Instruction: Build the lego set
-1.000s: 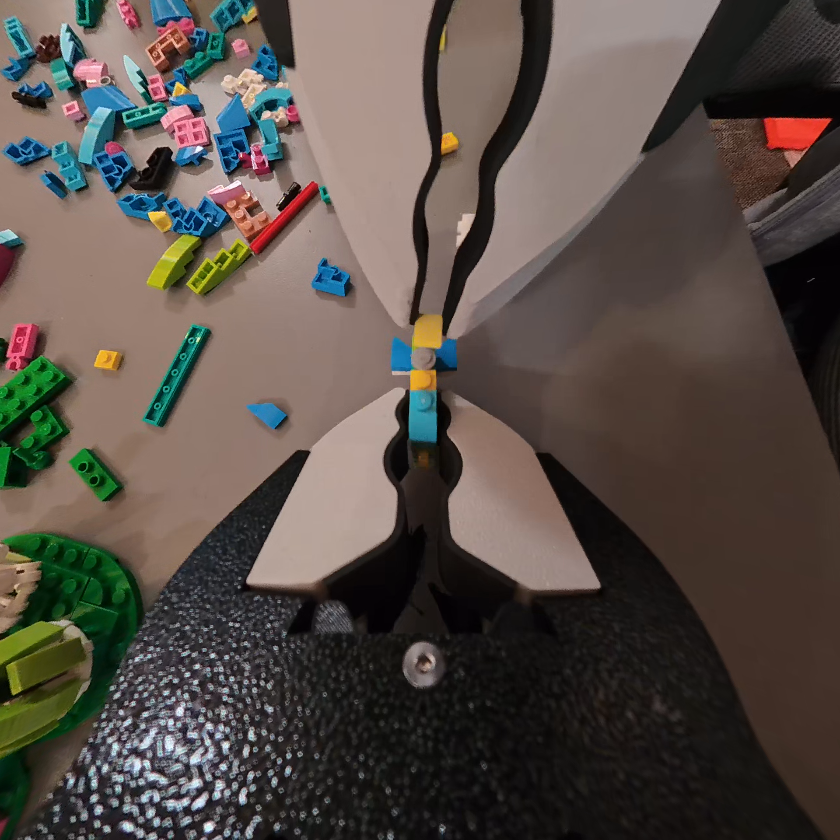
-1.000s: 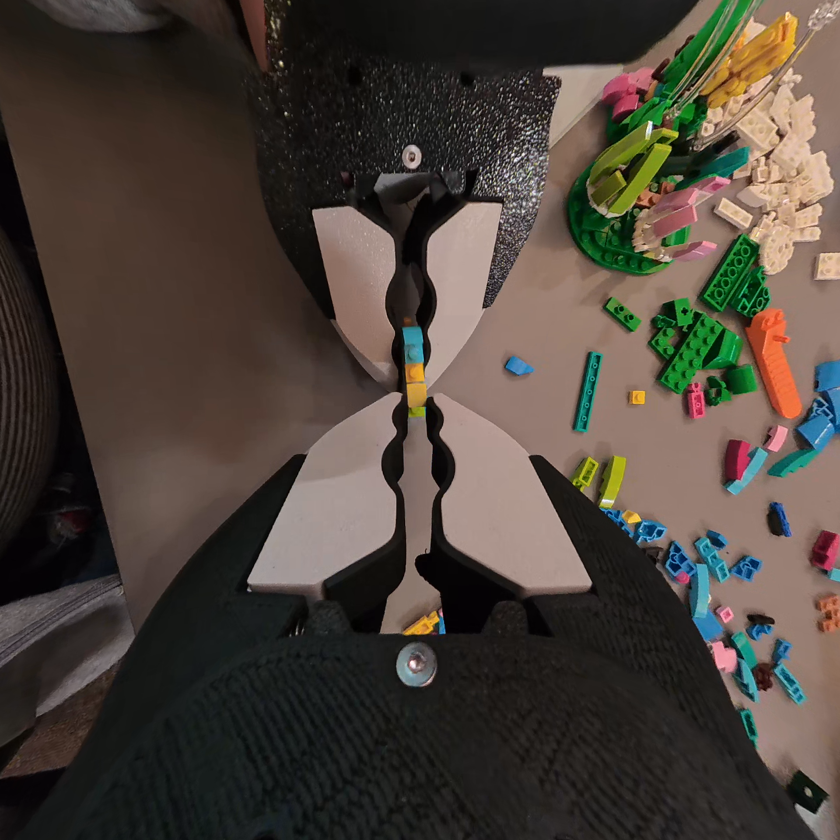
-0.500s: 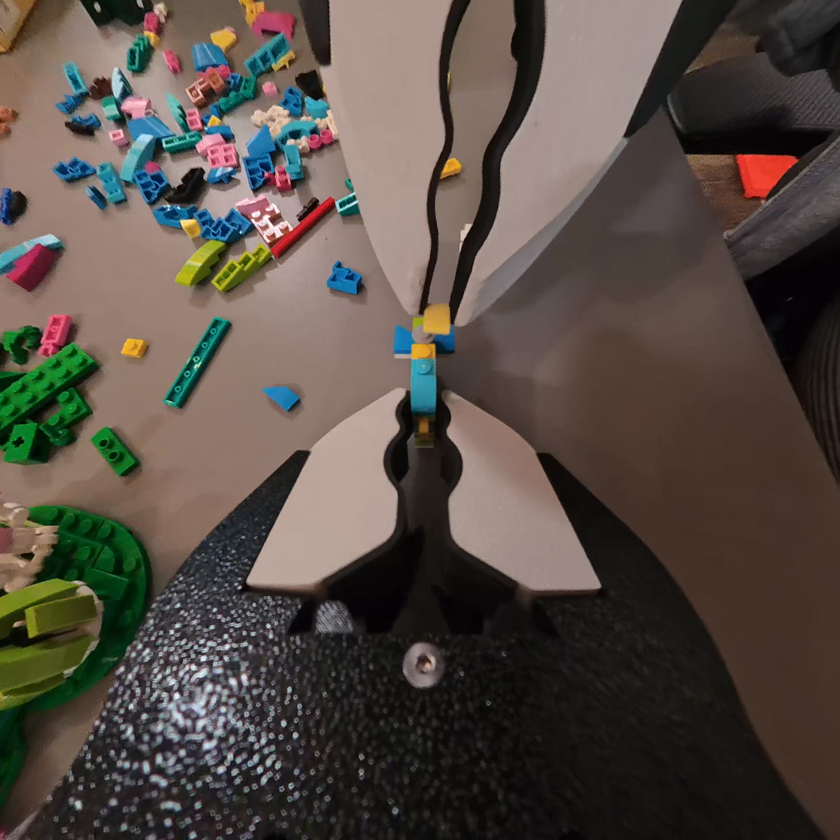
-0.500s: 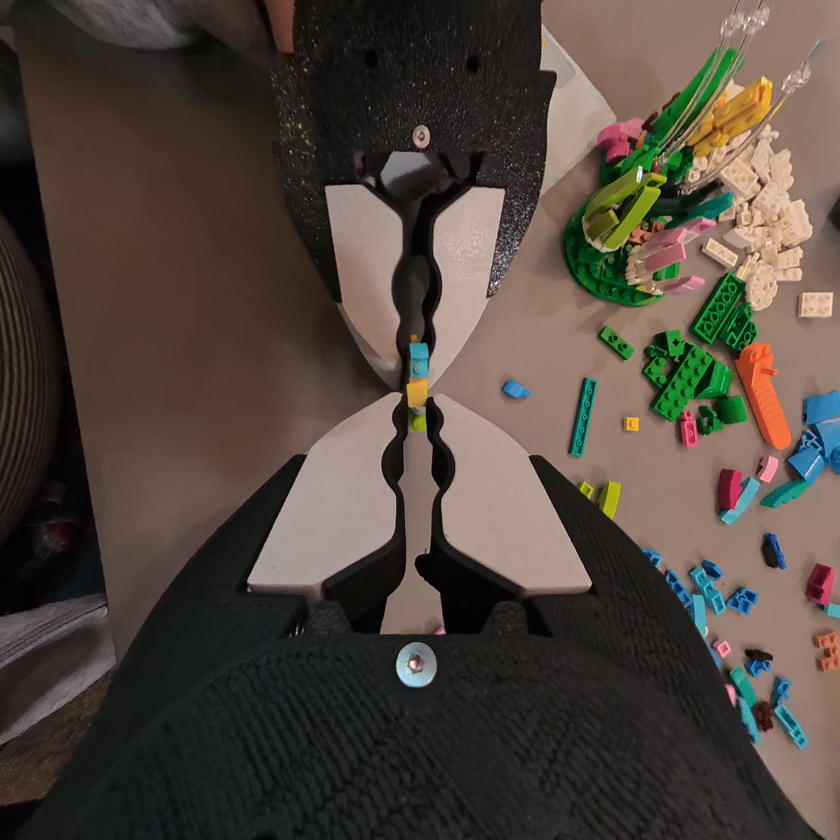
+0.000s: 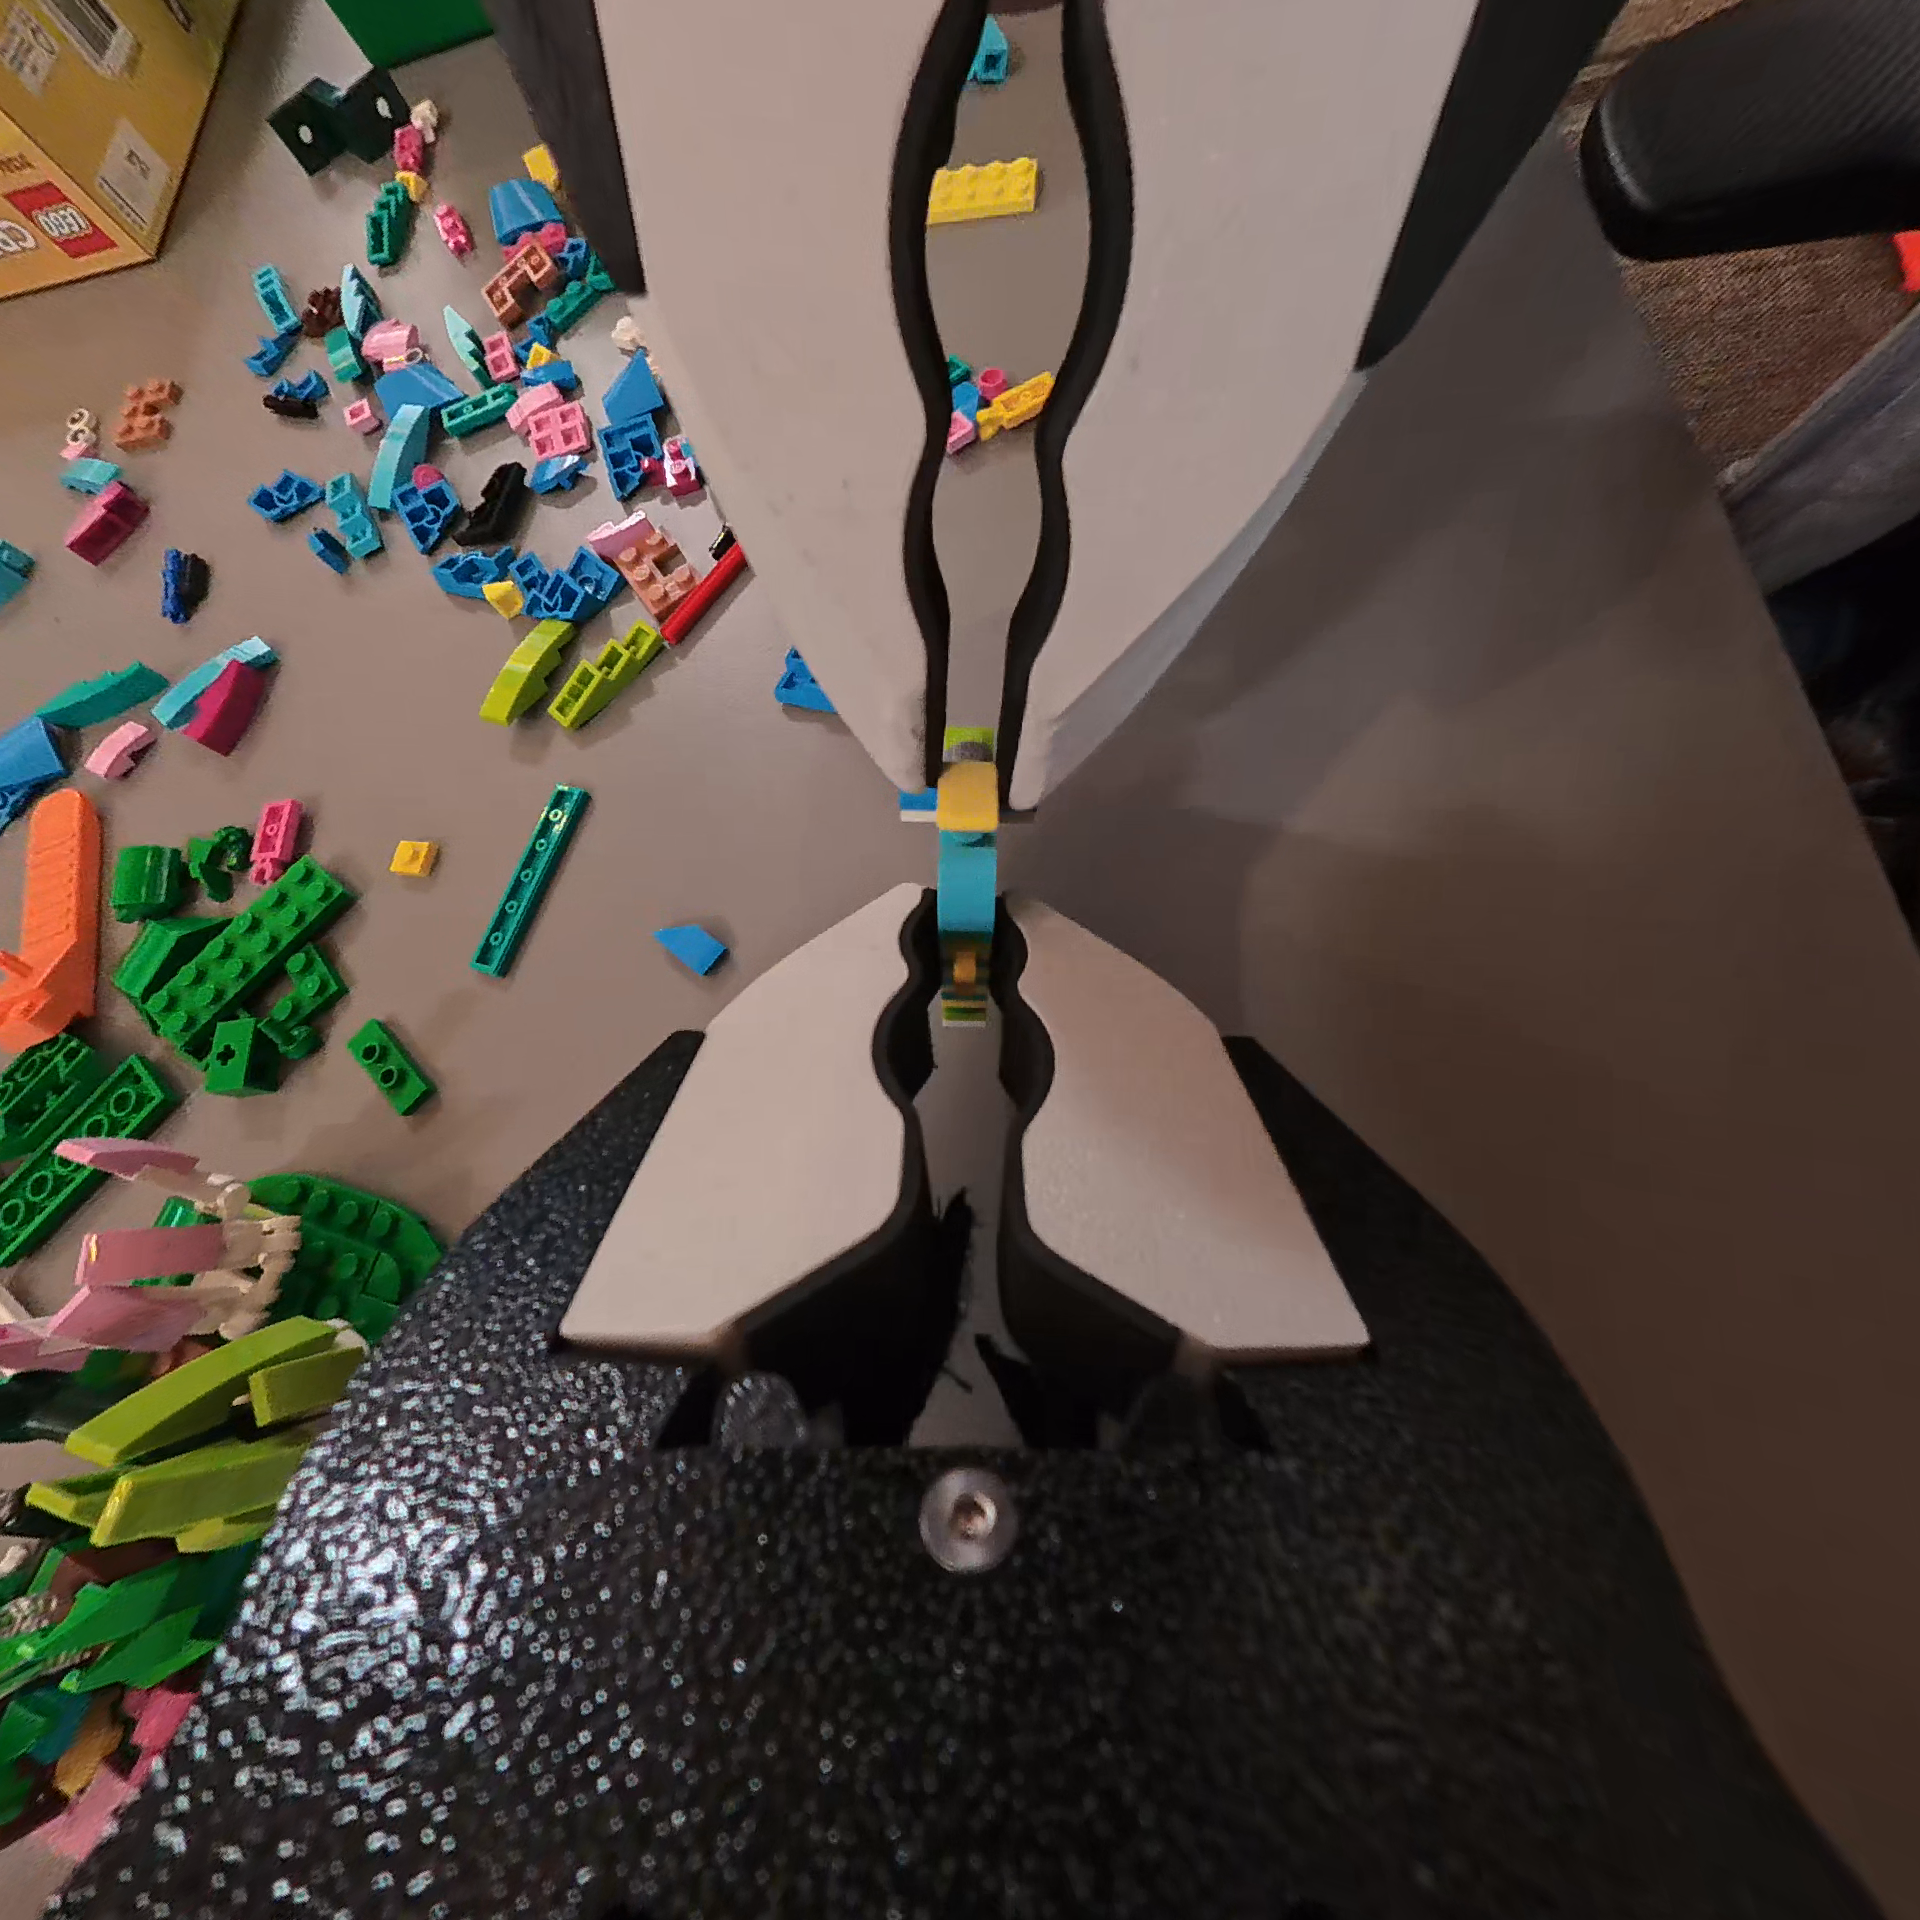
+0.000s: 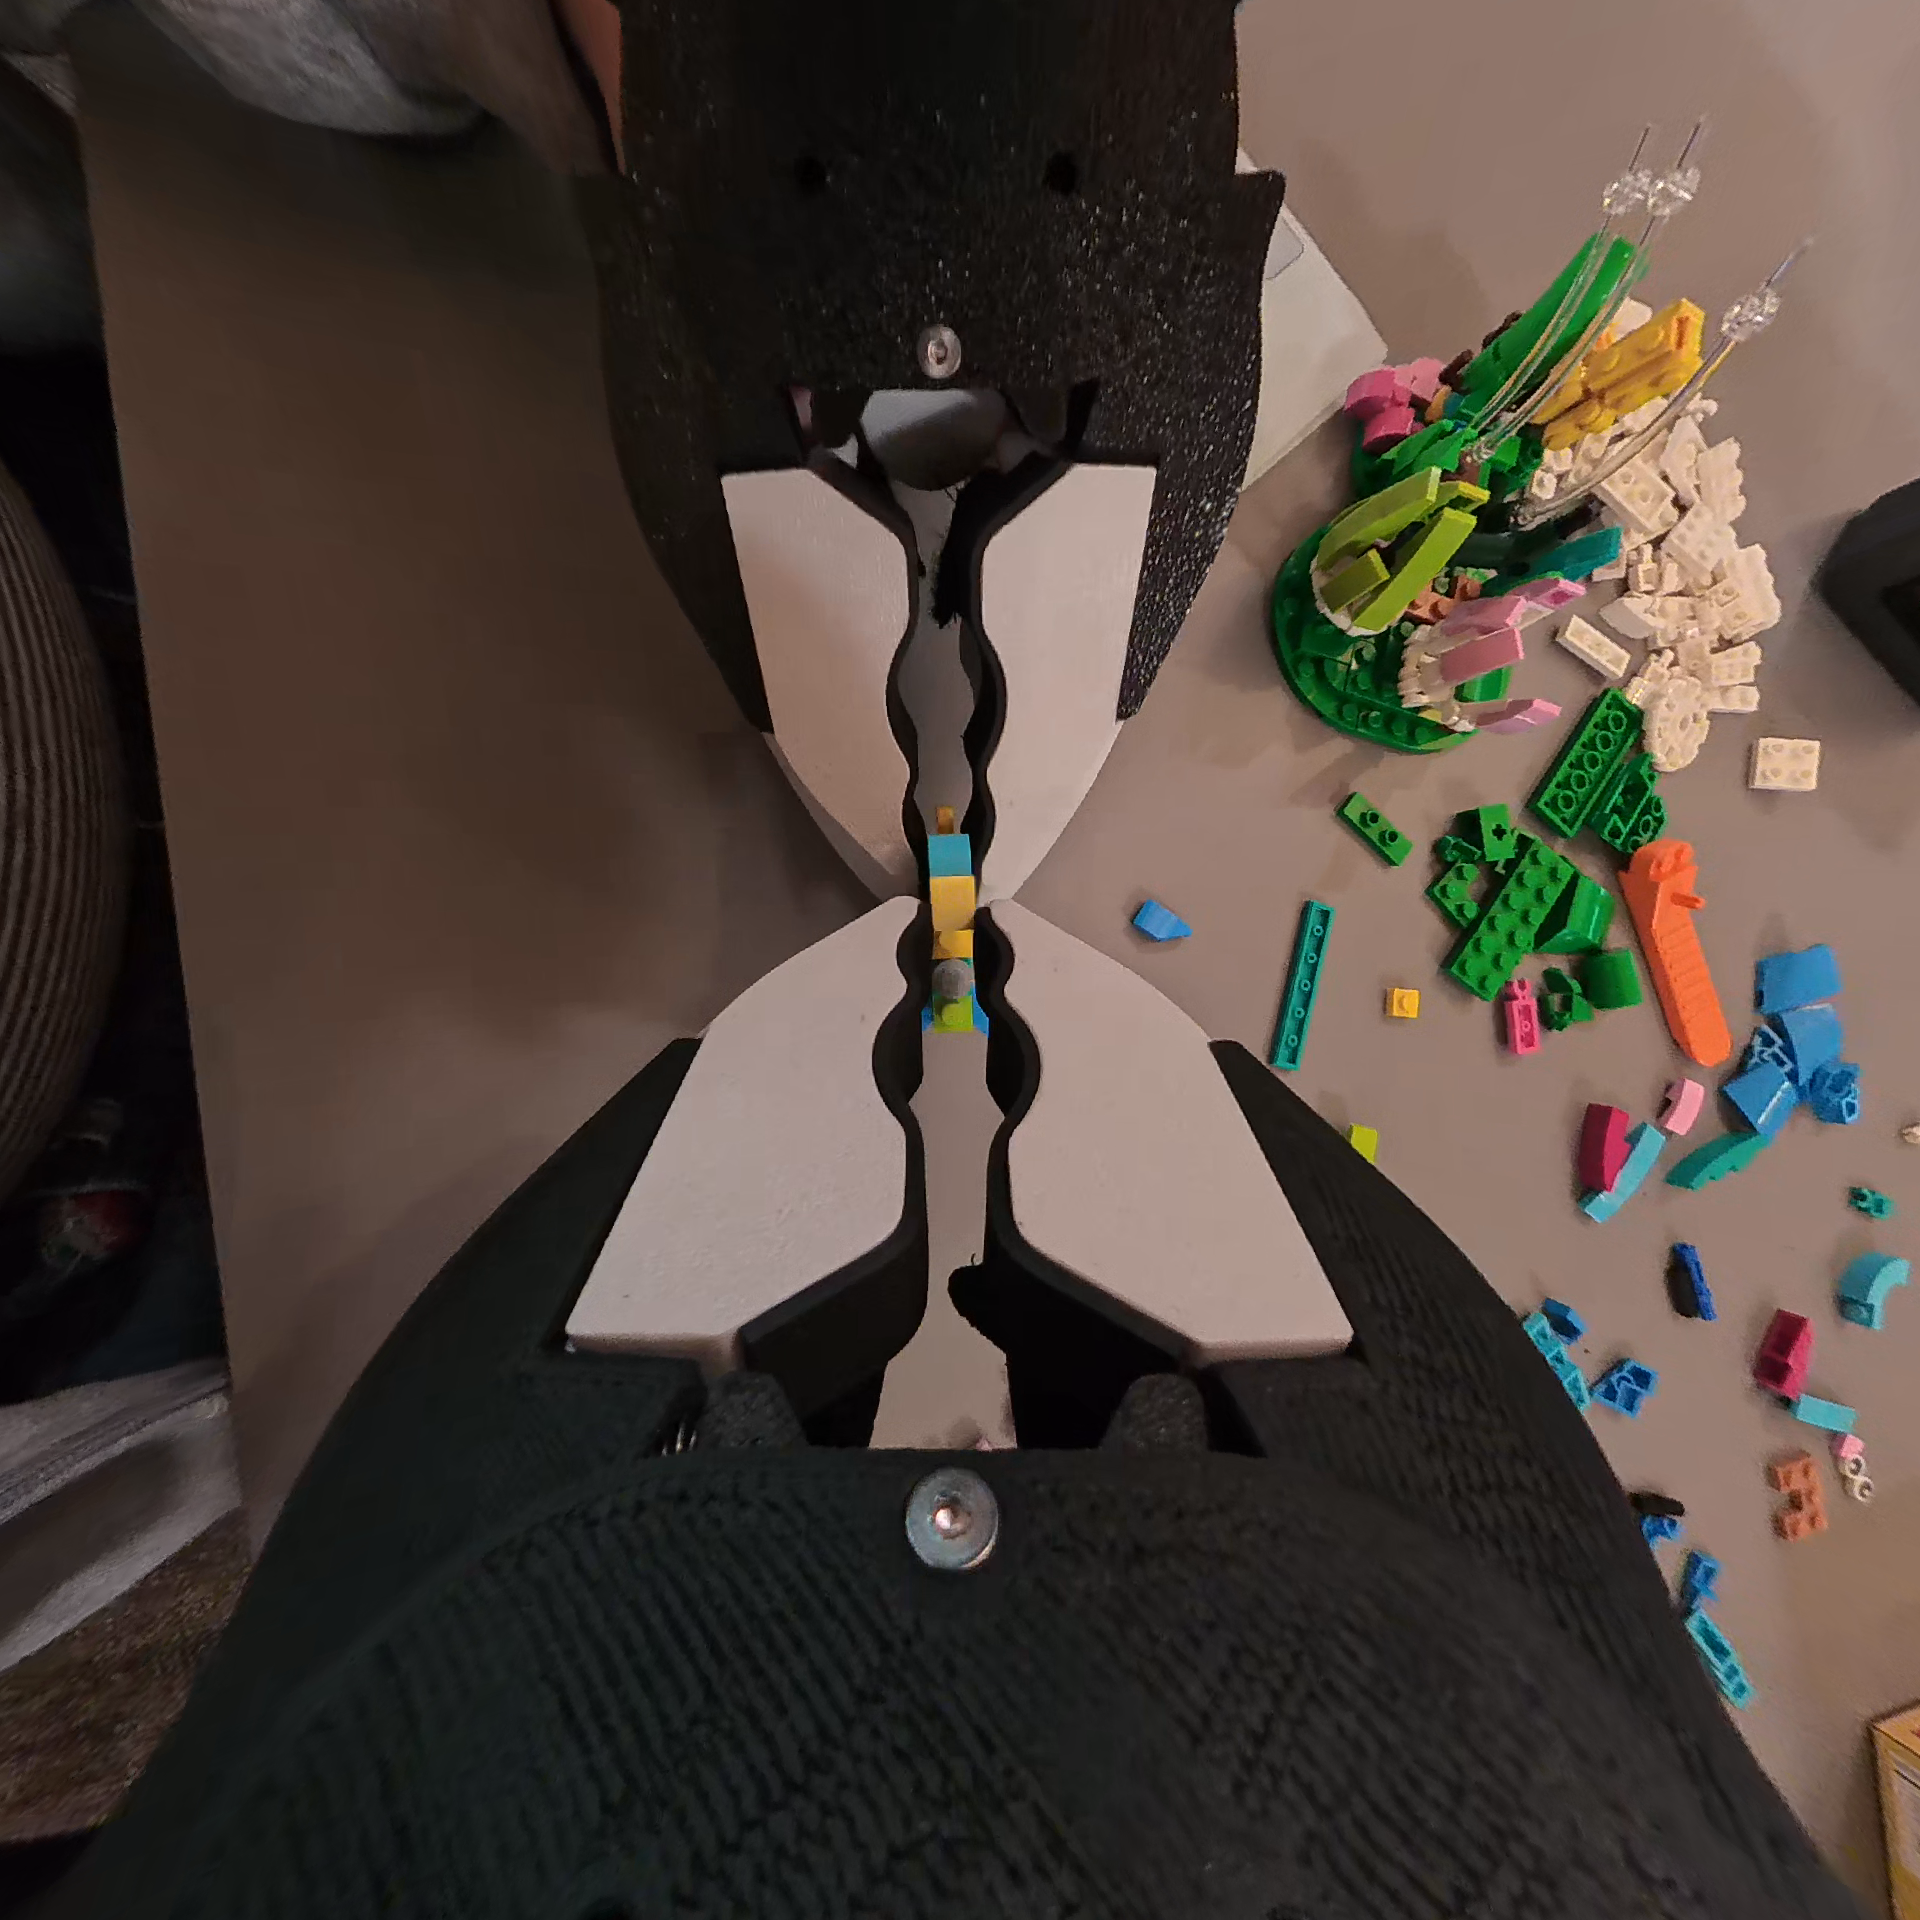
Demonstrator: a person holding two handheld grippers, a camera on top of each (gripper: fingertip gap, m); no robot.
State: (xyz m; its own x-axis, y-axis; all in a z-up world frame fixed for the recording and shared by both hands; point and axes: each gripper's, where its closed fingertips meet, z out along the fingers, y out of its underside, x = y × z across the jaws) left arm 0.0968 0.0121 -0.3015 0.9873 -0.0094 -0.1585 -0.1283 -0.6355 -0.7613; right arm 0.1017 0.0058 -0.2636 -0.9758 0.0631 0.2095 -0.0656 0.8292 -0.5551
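Left gripper [image 5: 964, 914]: I am clamping the turquoise end of the small lego assembly [image 5: 966, 883].
Right gripper [image 6: 951, 935]: I am clamping its yellow end, tip to tip with my left.
Desk [image 5: 1455, 935]: loose bricks [image 5: 468, 468] are lying toward its far side.

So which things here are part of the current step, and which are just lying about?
In use:
small turquoise-and-yellow brick assembly
left gripper
right gripper

Lying about:
green round-based plant model
orange brick separator
long teal plate
yellow cardboard box

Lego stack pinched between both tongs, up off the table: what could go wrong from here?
1. The lego stack is thin, gripped only at its ends by the left tongs and the right tongs; pressing off-axis could snap it apart.
2. It hangs close to the table edge, so a freed piece might fall off.
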